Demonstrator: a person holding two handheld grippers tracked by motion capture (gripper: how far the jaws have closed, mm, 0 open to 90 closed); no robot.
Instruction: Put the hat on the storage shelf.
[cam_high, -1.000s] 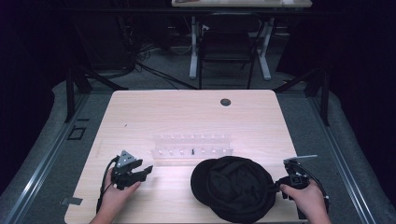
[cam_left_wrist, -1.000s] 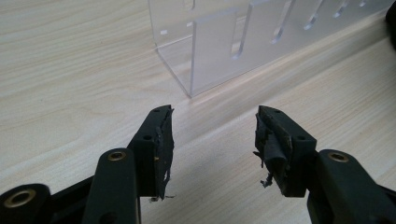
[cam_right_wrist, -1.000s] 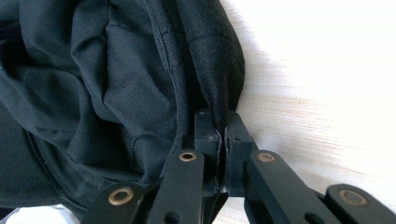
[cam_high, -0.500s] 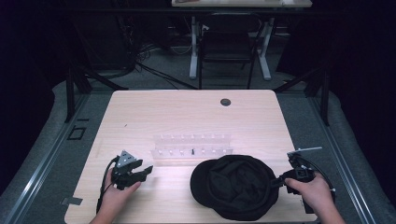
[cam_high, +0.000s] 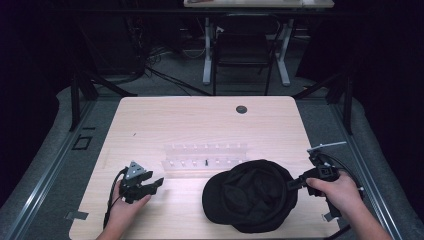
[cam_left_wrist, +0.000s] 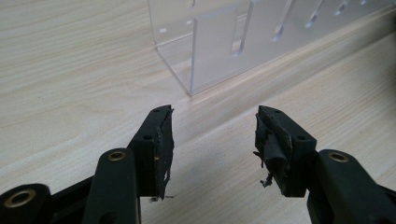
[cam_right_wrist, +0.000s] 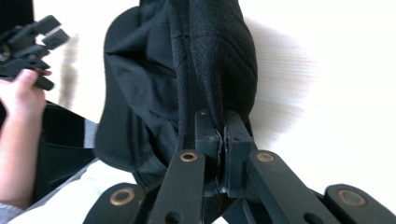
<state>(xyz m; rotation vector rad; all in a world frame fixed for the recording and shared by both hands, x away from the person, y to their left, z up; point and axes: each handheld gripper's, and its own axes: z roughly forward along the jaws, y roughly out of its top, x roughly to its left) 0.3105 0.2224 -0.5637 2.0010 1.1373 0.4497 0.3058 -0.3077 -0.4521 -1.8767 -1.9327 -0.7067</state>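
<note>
The right gripper (cam_right_wrist: 223, 135) has its jaws clenched on the edge of one black fabric cap (cam_high: 250, 195), lying on the pale wooden surface (cam_high: 200, 125) near its front. The left gripper (cam_left_wrist: 212, 140) rests released beside one clear acrylic rack (cam_high: 205, 159). No writing legible.

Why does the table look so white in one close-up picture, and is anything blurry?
Right gripper view: the table is overexposed to near white behind the black cap, and the far hand is soft. Left gripper view: evenly lit, wood grain sharp, clear rack slightly soft. High view: surroundings dark, tabletop bright.
</note>
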